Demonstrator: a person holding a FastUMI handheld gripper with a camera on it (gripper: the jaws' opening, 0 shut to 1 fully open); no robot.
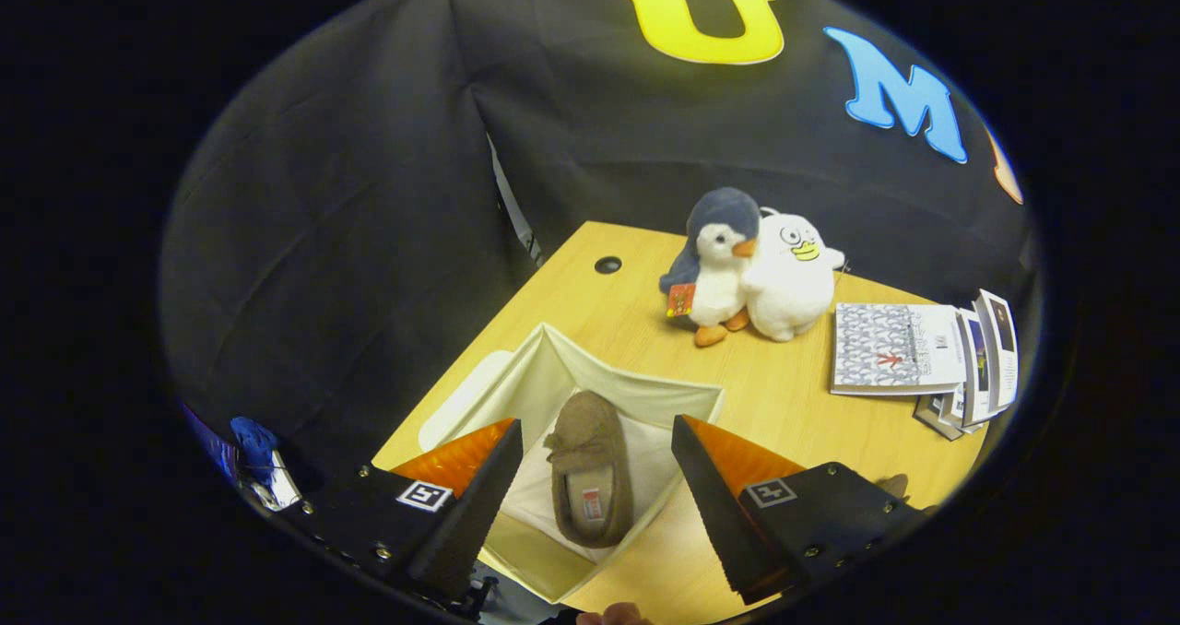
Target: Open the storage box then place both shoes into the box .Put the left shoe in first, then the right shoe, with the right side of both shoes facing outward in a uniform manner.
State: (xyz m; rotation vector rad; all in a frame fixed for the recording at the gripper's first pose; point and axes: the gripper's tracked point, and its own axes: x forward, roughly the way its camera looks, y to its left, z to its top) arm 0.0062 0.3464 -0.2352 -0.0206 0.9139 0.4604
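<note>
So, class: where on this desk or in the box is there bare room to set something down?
Bare desk lies between the storage box, plush penguin and booklets. Inside the box, white floor shows beside the brown slipper. Crowded: the far corner. The gripper hangs open above.

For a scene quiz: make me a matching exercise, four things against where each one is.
Things:
1. brown slipper
2. penguin plush
3. booklets
4. gripper

Places:
A. leaning against the white plush
B. fanned out on the table beside the plush toys
C. inside the open storage box
D. open above the box, holding nothing

Pairs: 1-C, 2-A, 3-B, 4-D
</note>
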